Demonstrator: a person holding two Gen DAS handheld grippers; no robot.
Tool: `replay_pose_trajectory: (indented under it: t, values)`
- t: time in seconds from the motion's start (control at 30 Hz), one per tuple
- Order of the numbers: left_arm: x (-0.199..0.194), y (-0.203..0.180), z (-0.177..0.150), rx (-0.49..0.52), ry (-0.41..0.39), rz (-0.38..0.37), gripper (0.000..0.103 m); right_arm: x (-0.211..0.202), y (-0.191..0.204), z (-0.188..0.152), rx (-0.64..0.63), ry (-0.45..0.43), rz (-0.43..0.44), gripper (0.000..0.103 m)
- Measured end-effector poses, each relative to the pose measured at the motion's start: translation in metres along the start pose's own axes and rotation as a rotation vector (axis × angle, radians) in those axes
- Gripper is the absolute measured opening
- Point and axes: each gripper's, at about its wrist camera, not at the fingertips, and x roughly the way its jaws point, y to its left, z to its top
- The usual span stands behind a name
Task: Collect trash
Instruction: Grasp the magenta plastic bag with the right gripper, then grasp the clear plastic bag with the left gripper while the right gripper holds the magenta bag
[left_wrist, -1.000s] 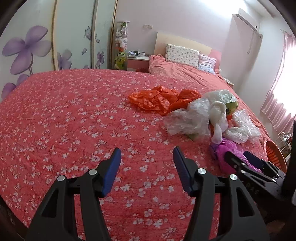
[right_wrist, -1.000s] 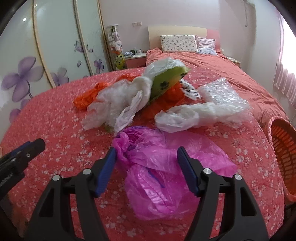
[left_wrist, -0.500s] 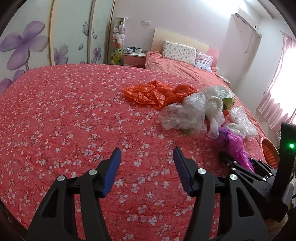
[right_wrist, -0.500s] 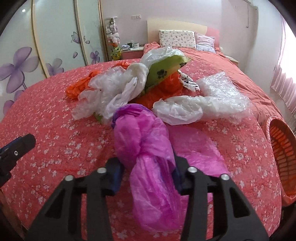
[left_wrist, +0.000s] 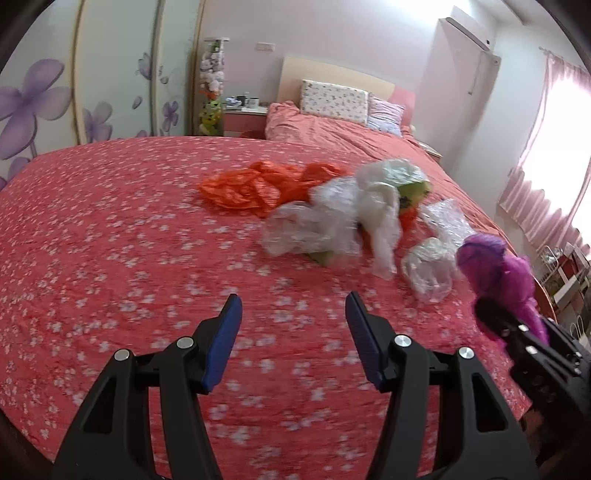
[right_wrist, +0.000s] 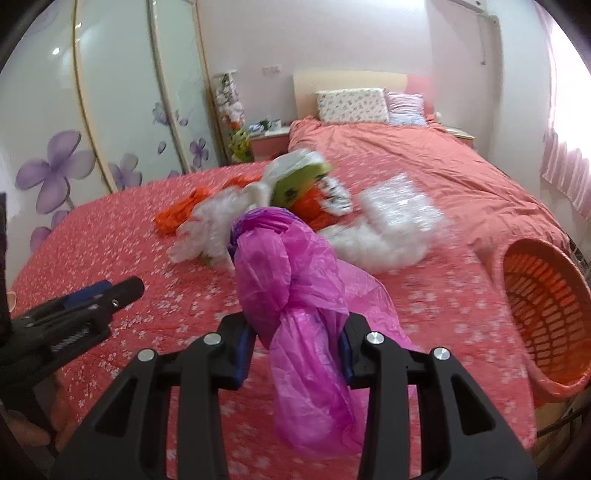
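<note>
Right claw (right_wrist: 295, 354) closing on pink bag (right_wrist: 295, 295), pads pinching its bunched middle, bag lifted off bed (right_wrist: 129, 240), near-right, basket (right_wrist: 546, 295) to its right. Likely light, limp, slippery; grip bunched folds. Left claw (left_wrist: 291, 332) open, empty.

- The right gripper (right_wrist: 295, 338) is closing its black, blue-padded jaws on a crumpled magenta plastic bag (right_wrist: 291, 280); the bag bulges above them and hangs below
- A heap of white, clear and orange plastic bags (right_wrist: 295, 210) lies beyond on the red floral bedspread (right_wrist: 110, 251)
- An orange slatted plastic basket (right_wrist: 546, 310) stands at the bed's right edge
- The left gripper (right_wrist: 110, 291) shows at the left
</note>
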Motion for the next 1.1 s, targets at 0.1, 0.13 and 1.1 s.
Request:
replay_pose_trajectory:
  t: [0.1,0.13,1.1]
  values:
    - [0.006,-0.020,0.000,0.026,0.008,-0.027,0.059,-0.010,-0.023,0.001,0.031,-0.019,-0.036,0.037]
    - [0.008,-0.029,0.001,0.040,0.010,-0.039,0.059,-0.013,-0.032,0.001,0.042,-0.025,-0.054,0.037]
    - [0.124,-0.175,0.028,0.331,0.140,-0.139,0.075,-0.016,-0.188,-0.018,0.323,-0.041,-0.202,0.037]
